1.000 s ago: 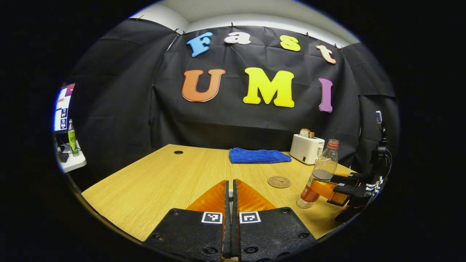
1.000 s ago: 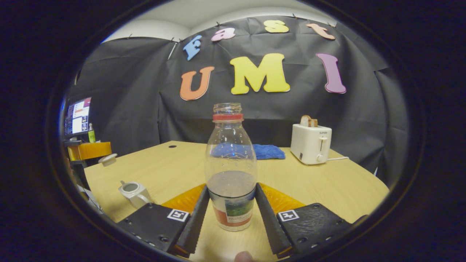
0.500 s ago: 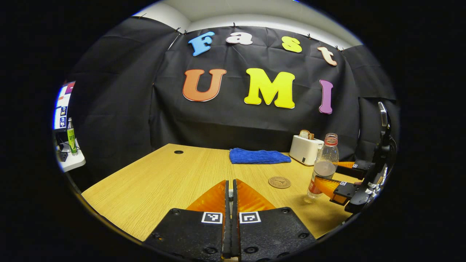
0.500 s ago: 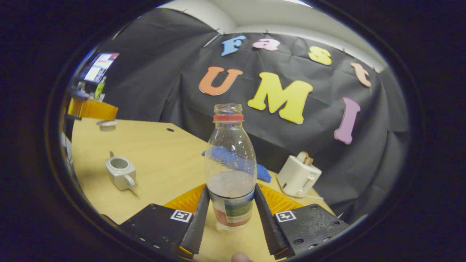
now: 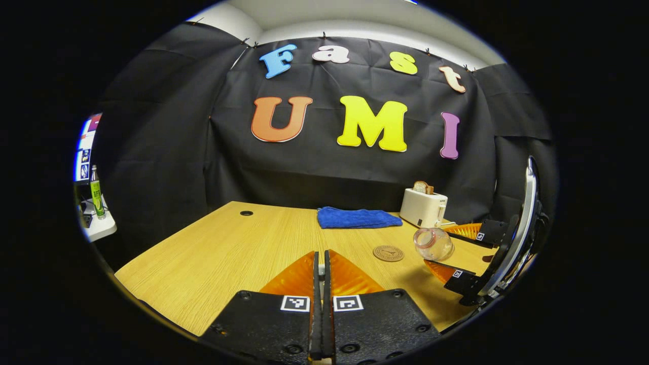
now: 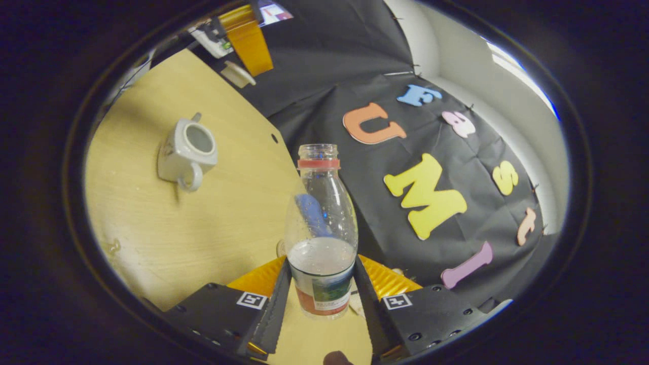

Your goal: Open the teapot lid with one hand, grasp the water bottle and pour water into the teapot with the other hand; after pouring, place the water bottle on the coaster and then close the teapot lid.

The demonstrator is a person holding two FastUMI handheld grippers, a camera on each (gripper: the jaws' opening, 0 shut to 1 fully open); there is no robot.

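To my right gripper's (image 6: 318,299) upper left the teapot (image 6: 186,152) sits open, well away from the tilting water bottle (image 6: 319,238) I'm clamping, so I may spill short onto the table (image 6: 152,243), while my left gripper (image 5: 319,284) stays pinched on the lid (image 6: 238,75).

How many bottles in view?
2: clear plastic water bottle clamped in the right gripper, tilted above the wooden table; green bottle on the far left side desk.
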